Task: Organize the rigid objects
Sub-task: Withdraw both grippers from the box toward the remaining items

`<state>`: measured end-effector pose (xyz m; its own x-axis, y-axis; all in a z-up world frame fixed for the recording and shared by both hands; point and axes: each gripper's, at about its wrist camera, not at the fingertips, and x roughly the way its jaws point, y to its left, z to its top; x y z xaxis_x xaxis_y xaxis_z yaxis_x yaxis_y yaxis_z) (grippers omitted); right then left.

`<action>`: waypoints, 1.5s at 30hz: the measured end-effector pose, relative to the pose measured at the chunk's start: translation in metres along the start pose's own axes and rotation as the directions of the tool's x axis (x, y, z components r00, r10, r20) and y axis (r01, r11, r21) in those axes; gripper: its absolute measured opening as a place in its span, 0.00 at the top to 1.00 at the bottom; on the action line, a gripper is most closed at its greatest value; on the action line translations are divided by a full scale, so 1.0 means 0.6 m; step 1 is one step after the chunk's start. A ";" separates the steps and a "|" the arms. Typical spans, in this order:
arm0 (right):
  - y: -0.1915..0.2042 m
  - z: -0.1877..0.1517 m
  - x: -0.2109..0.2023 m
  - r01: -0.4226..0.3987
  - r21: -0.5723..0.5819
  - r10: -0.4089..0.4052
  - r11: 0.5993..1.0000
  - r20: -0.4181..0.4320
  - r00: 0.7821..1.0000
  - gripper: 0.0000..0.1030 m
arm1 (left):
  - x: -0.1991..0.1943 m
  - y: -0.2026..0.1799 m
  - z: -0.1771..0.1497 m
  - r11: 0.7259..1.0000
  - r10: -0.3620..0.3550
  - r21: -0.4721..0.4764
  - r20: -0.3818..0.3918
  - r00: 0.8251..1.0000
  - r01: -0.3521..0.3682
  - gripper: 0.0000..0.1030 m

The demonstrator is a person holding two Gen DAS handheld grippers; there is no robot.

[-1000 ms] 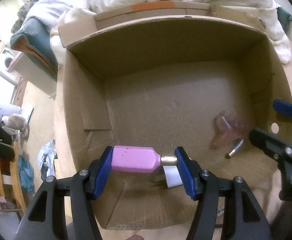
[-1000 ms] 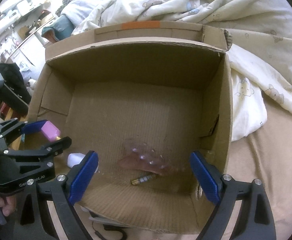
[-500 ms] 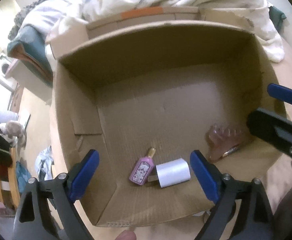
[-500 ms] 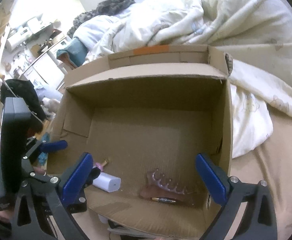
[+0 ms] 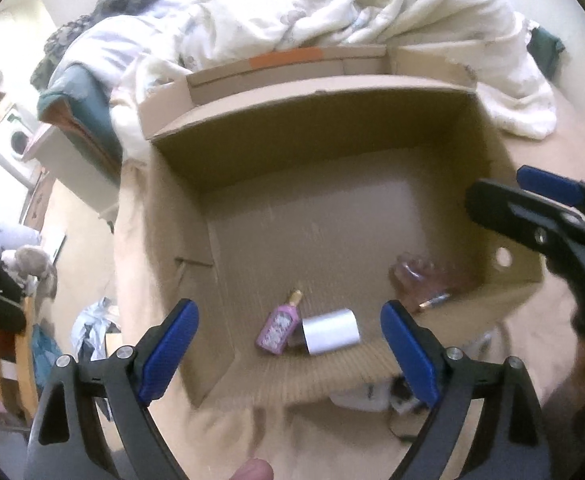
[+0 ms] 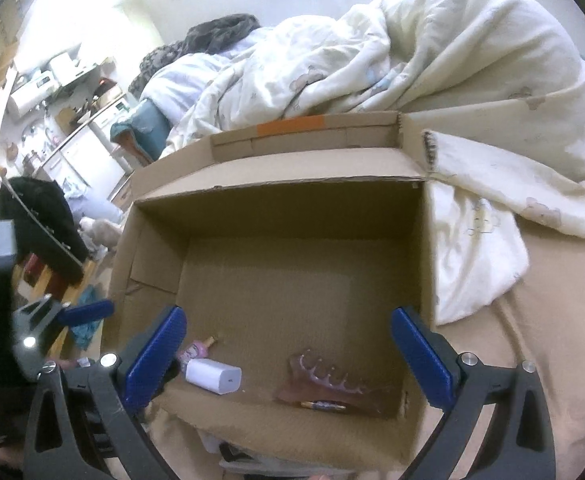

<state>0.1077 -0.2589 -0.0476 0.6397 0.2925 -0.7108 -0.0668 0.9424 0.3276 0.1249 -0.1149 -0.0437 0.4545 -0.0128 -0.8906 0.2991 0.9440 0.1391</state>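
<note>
1. Right gripper (image 6: 288,350): jaws wide apart, holding nothing, above the box (image 6: 284,200) near wall.
2. Inside box, near wall: pink bottle (image 6: 196,350) touching white block (image 6: 213,376); comb (image 6: 324,380) with battery (image 6: 324,405) rightward.

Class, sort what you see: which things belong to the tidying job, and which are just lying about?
Job: cardboard box, pink perfume bottle, white charger block, pink comb, battery.

Lying about: duvet, teal pillow, black jacket.

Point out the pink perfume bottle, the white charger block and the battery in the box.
pink perfume bottle (image 5: 278,327): left wrist view, on its flat pink body.
white charger block (image 5: 331,331): left wrist view, on its broad top face.
battery (image 6: 324,405): right wrist view, mid-barrel.
</note>
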 end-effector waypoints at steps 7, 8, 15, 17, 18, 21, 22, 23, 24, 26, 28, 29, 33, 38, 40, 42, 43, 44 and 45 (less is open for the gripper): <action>-0.018 -0.020 -0.061 -0.003 0.073 0.000 0.997 0.045 0.999 0.00 | -0.067 0.036 -0.031 0.996 -0.008 -0.092 0.019 1.000 0.010 0.11; -0.016 -0.023 -0.068 -0.001 0.065 -0.002 0.998 0.049 0.999 0.00 | -0.076 0.043 -0.039 0.995 -0.011 -0.102 0.015 1.000 0.013 0.11; 0.021 -0.074 -0.112 -0.077 0.005 0.077 0.997 0.000 0.997 0.00 | -0.101 0.069 -0.082 0.983 -0.084 -0.162 -0.007 0.996 0.081 0.11; 0.038 -0.087 -0.126 -0.079 -0.023 0.079 0.997 0.007 0.997 0.00 | -0.100 0.069 -0.093 0.982 -0.089 -0.171 -0.010 0.996 0.086 0.11; 0.044 -0.093 -0.132 -0.082 -0.029 0.082 0.996 0.011 0.997 0.00 | -0.097 0.067 -0.098 0.981 -0.092 -0.172 -0.012 0.996 0.088 0.11; 0.043 -0.111 -0.138 -0.068 -0.006 0.069 0.998 0.006 0.998 0.00 | -0.087 0.065 -0.110 0.981 -0.081 -0.177 -0.017 0.997 0.077 0.11; 0.038 -0.117 -0.137 -0.055 0.013 0.055 0.998 -0.002 0.998 0.00 | -0.082 0.066 -0.114 0.981 -0.077 -0.183 -0.019 0.997 0.072 0.11; 0.032 -0.121 -0.136 -0.046 0.033 0.046 0.998 -0.008 0.999 0.00 | -0.077 0.067 -0.118 0.979 -0.077 -0.192 -0.024 0.997 0.071 0.11; 0.024 -0.124 -0.133 -0.029 0.053 0.030 0.998 -0.016 0.999 0.00 | -0.067 0.072 -0.124 0.973 -0.089 -0.218 -0.046 0.995 0.076 0.11; 0.013 -0.124 -0.124 -0.013 0.073 0.016 0.997 -0.042 0.999 0.00 | -0.050 0.082 -0.134 0.955 -0.142 -0.275 -0.093 0.986 0.112 0.11; 0.001 -0.123 -0.109 -0.030 0.104 0.038 0.994 -0.075 0.996 0.00 | -0.041 0.083 -0.139 0.951 -0.155 -0.286 -0.116 0.981 0.117 0.11; -0.003 -0.123 -0.102 -0.026 0.118 0.037 0.993 -0.093 0.995 0.00 | -0.037 0.082 -0.141 0.954 -0.144 -0.281 -0.124 0.982 0.105 0.11; -0.015 -0.123 -0.076 0.005 0.155 0.017 0.988 -0.140 0.990 0.00 | -0.024 0.080 -0.146 0.950 -0.151 -0.295 -0.145 0.978 0.103 0.11; -0.025 -0.128 -0.061 0.030 0.182 0.002 0.983 -0.176 0.984 0.00 | 0.003 0.074 -0.143 0.943 -0.172 -0.316 -0.181 0.968 0.109 0.11; -0.031 -0.129 -0.061 0.024 0.197 0.012 0.980 -0.180 0.984 0.00 | 0.020 0.067 -0.139 0.941 -0.185 -0.319 -0.194 0.963 0.116 0.12; -0.033 -0.129 -0.061 0.015 0.207 0.023 0.978 -0.178 0.984 0.00 | 0.042 0.056 -0.132 0.935 -0.211 -0.326 -0.204 0.956 0.137 0.14; -0.033 -0.128 -0.061 0.008 0.210 0.030 0.978 -0.179 0.983 0.00 | 0.055 0.053 -0.129 0.926 -0.245 -0.340 -0.206 0.947 0.165 0.15; -0.033 -0.128 -0.060 0.000 0.212 0.039 0.977 -0.181 0.983 0.00 | 0.071 0.048 -0.127 0.912 -0.291 -0.358 -0.217 0.932 0.202 0.15; -0.034 -0.127 -0.059 -0.003 0.212 0.043 0.977 -0.181 0.983 0.00 | 0.089 0.043 -0.125 0.901 -0.325 -0.374 -0.241 0.914 0.221 0.18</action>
<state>0.0279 -0.2761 -0.0765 0.4869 0.3569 -0.7972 0.0952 0.8856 0.4546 0.0939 -0.0666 -0.1203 0.1157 -0.2391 -0.9641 0.0560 0.9706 -0.2340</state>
